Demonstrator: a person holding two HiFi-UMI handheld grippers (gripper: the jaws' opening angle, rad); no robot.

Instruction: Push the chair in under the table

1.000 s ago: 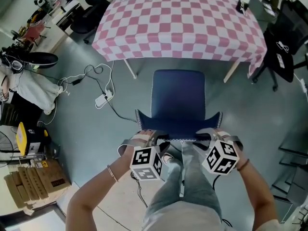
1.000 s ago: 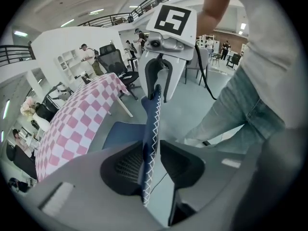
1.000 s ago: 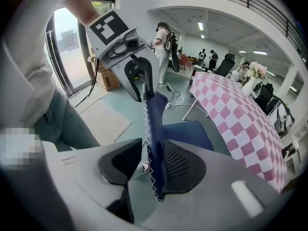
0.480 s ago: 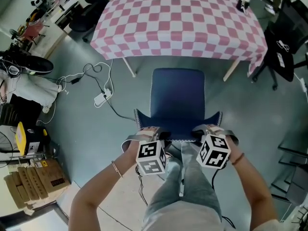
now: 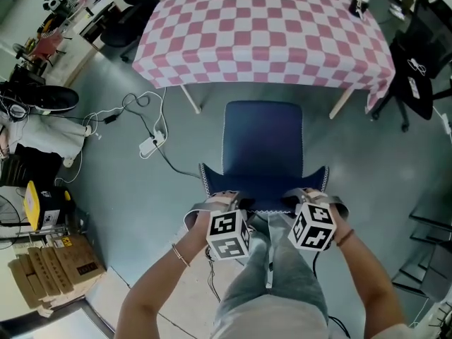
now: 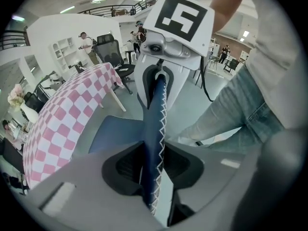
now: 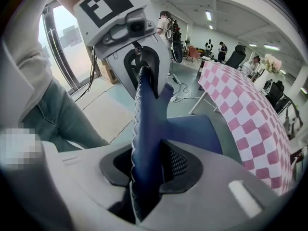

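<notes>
A dark blue chair point(image 5: 263, 147) stands in front of the table point(image 5: 265, 37), which has a pink-and-white checked cloth; the seat is outside the table's edge. The backrest point(image 5: 265, 193) faces me. My left gripper point(image 5: 229, 202) sits on the left part of its top edge and my right gripper point(image 5: 304, 198) on the right part. In the left gripper view the stitched backrest edge point(image 6: 155, 129) runs between the jaws. In the right gripper view the backrest point(image 7: 147, 129) fills the gap. Both pairs of jaws have just been closing on it.
Two white table legs point(image 5: 192, 99) point(image 5: 341, 103) flank the chair. A power strip and cables point(image 5: 150, 145) lie on the floor at the left. A black office chair point(image 5: 417, 69) stands at the right. Boxes point(image 5: 53, 267) sit lower left. The person's jeans point(image 5: 272, 274) are behind the chair.
Both grippers have come down onto the backrest's top edge and drawn a little closer together. The chair has not moved.
</notes>
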